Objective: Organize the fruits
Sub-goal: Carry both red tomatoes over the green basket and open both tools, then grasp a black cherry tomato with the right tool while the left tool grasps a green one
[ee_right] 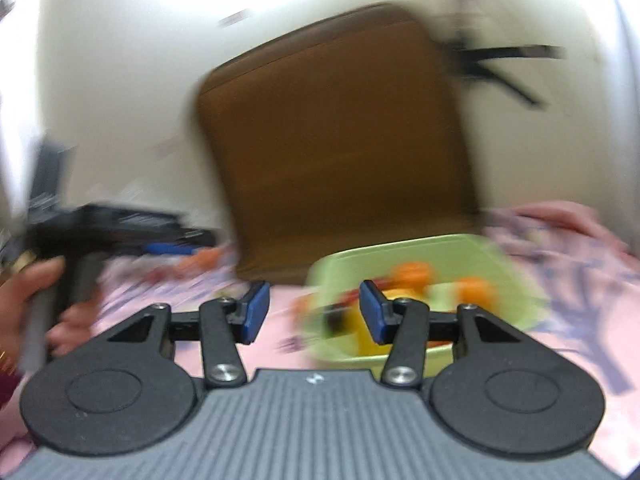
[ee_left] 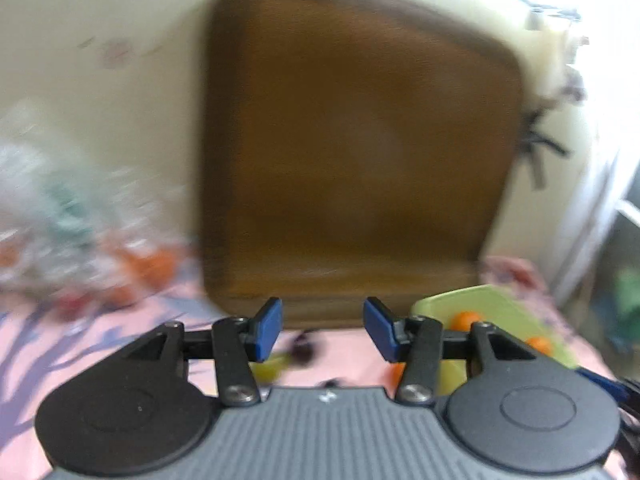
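Left gripper (ee_left: 323, 329): the jaws are spread wide with blue pads, and nothing is held or touched between them.
Right gripper (ee_right: 309, 312): the jaws are likewise spread wide and released, with nothing between the blue pads.
Green container (ee_right: 404, 258): a pale green plastic tub is seen just beyond the right gripper's jaws and to their right, resting on the bedding; in the left wrist view it lies right of the jaws (ee_left: 486, 300).
Fruits in container: two round orange fruits (ee_right: 414, 272) are counted; a yellow fruit (ee_right: 362, 334) and some dark red pieces are blurred, so their long axis cannot be told.
Loose fruits: a yellow-green one (ee_left: 269, 369) is seen below the left gripper's jaws; orange ones (ee_left: 154, 267) lie far left beside a clear plastic bag (ee_left: 48, 200); the count is lost to blur.
Pink patterned bedding (ee_left: 344, 356): spread beneath both grippers.
Brown cushion (ee_left: 352, 144): propped upright straight ahead of both jaws.
Hand (ee_right: 28, 300): seen left of the right gripper's jaws, wrapped around the other gripper's handle.
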